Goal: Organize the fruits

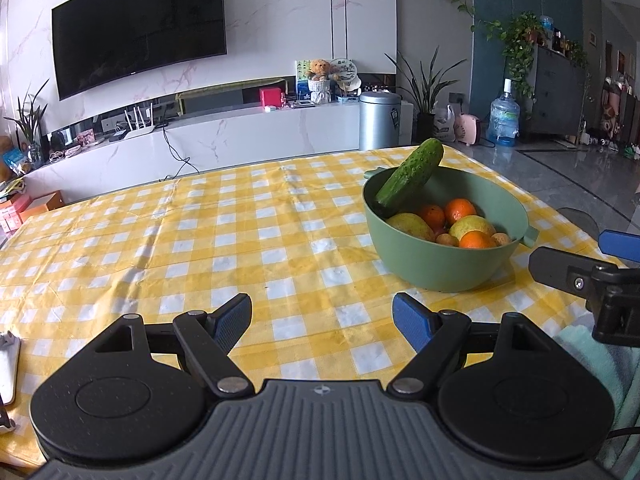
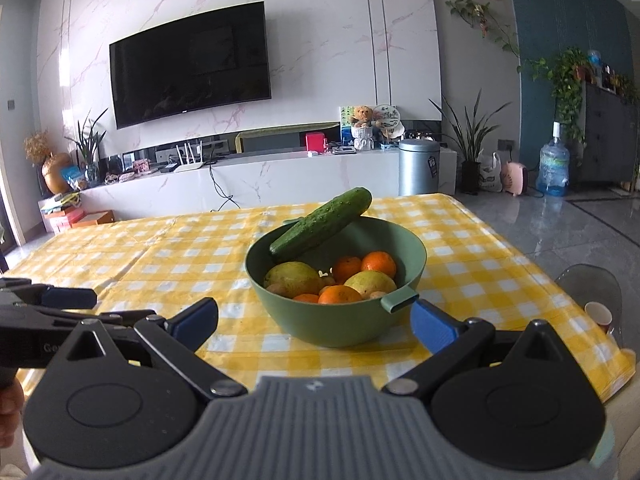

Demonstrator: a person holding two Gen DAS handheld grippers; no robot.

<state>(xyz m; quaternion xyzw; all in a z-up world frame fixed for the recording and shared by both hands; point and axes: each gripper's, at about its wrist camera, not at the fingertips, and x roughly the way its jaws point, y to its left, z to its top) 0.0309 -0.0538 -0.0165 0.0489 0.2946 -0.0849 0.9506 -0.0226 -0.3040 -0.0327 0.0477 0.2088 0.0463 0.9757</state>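
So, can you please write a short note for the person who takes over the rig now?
Left claw: open, empty, low over the table.
Right claw: open, empty, facing the green bowl.
All fruit is in the bowl: oranges, pears, and a cucumber leaning on the rim.
Done: nothing visible yet.
Left: all the sorting; probably take out the cucumber first.

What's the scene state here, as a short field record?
surface: table with yellow checked cloth
bowl: green bowl, upright on the cloth
cucumber: cucumber leaning tilted on the bowl's far rim, one end inside
fruit in bowl: oranges, yellow-green pears, a few small brown fruits
left gripper: left gripper open, holding nothing, over the cloth left of the bowl
right gripper: right gripper open, holding nothing, fingers flanking the bowl's near side
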